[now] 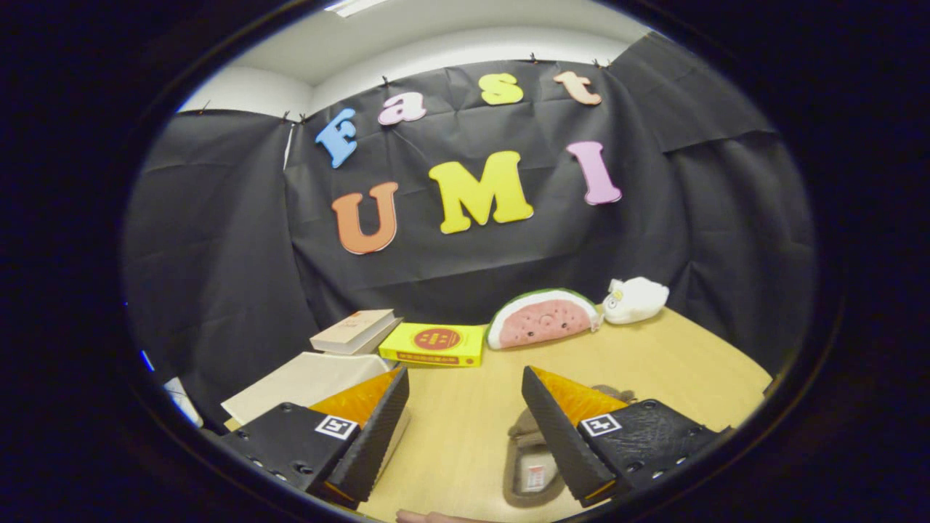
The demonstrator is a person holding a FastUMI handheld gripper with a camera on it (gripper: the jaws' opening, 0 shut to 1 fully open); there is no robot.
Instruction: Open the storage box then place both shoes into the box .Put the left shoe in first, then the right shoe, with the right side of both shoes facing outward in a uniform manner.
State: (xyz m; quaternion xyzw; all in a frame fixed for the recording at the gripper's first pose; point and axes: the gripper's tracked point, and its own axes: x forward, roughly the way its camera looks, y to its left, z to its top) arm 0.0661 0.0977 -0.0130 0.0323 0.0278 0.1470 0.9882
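The tool point(465, 421) had its two fingers wide apart, holding nothing. A soft grey-brown slipper shoe point(534, 465) lay on the pale wooden counter point(654, 363), low by the right finger. It looked light and squashy, so pinching its side wall seemed best.

The table point(654, 363) is surfaced in smooth, matt pale wood laminate; on it, a soft fuzzy cloth slipper point(534, 465) is seen beside the wide-spread gripper point(465, 421); behind, a plush watermelon cushion point(541, 319), a glossy card box point(436, 343) and a matt paper book point(356, 330) are found.
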